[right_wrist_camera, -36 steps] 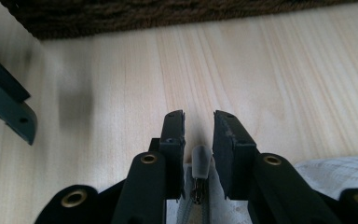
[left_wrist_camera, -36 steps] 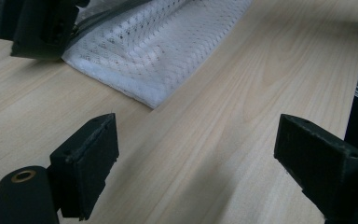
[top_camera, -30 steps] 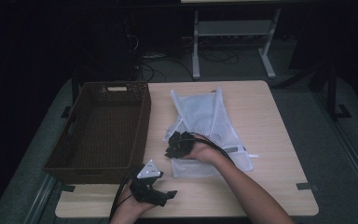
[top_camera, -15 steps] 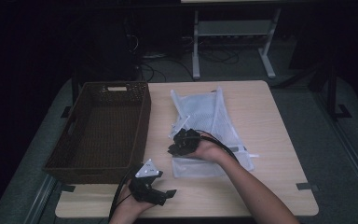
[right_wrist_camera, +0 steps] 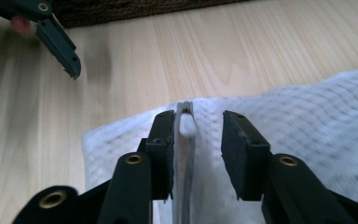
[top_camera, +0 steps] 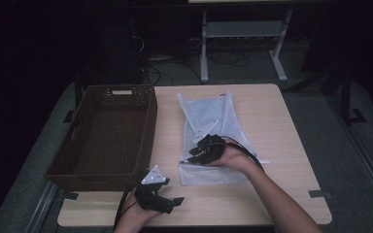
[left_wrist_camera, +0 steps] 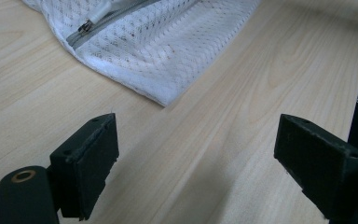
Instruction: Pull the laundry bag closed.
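Note:
A white mesh bag (top_camera: 209, 131) lies flat in the middle of the wooden table (top_camera: 281, 145). My right gripper (top_camera: 194, 154) rests low over the bag's near end, pointing left. Its jaws have just been opening and now stand a little apart, open. Between them lie the white zipper pull (right_wrist_camera: 187, 126), close beside the left pad (right_wrist_camera: 164, 140), and the grey zipper line (right_wrist_camera: 182, 196). My left gripper (top_camera: 171, 203) sits by the table's front edge, left of the bag. In its own view the left gripper (left_wrist_camera: 196, 158) is wide open over bare wood, short of the bag's corner (left_wrist_camera: 163, 93).
A dark wicker basket (top_camera: 148, 126) stands on the left side of the table, its wall close beside the bag. One finger (right_wrist_camera: 60, 42) of my left gripper shows at the top left of the right gripper view. Metal stand legs (top_camera: 204, 53) and cables are beyond the table.
My right hand has slid to the right along the bag's near end. The left hand and the bag have stayed in place.

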{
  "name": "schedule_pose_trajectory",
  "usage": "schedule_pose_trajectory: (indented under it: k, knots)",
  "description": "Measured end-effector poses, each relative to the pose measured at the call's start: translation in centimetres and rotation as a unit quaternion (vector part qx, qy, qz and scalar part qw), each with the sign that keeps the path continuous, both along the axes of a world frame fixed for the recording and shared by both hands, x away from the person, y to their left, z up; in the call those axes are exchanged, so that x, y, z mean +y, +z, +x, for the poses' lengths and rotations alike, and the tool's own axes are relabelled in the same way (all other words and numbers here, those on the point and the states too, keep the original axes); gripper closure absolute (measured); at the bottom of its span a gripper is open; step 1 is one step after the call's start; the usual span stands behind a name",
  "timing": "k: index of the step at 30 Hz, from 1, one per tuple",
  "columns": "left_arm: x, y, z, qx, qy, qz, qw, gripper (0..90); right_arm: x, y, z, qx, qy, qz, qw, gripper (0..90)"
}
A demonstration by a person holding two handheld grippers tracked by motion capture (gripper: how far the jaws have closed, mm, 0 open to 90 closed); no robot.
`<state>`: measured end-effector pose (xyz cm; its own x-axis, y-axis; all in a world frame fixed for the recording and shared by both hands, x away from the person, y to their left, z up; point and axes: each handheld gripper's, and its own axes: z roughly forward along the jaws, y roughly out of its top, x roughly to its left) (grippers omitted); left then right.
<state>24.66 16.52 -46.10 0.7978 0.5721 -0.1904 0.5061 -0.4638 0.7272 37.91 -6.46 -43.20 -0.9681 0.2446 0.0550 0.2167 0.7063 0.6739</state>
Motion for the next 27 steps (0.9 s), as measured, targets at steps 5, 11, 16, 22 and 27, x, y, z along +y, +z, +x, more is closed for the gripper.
schedule_pose_trajectory:
  k: [5, 11, 16, 22, 27]
  knots:
    - [-0.1, -0.1, 0.0, 0.001, 0.0, 0.001, 1.0, 13.7, -0.8, -0.6, -0.2, 0.004, 0.004, -0.007, 1.0, 54.6]
    - [0.0, -0.1, 0.0, 0.002, 0.0, 0.002, 1.0, 13.7, -1.0, -2.2, -0.1, 0.007, 0.003, -0.02, 0.9998, 52.6]
    - [0.0, -0.1, 0.0, 0.002, 0.002, 0.002, 1.0, 13.8, -0.9, -3.2, -0.1, 0.001, -0.002, -0.024, 0.9997, 56.0]
    - [-0.1, 0.0, 0.0, 0.001, 0.002, 0.005, 1.0, 13.8, -1.1, -3.3, -0.3, -0.013, -0.015, -0.021, 0.9996, 71.8]
    - [-0.3, 0.3, 0.0, -0.002, 0.005, 0.002, 1.0, 13.9, -1.2, -3.5, -0.5, -0.018, -0.024, -0.012, 0.9995, 87.1]
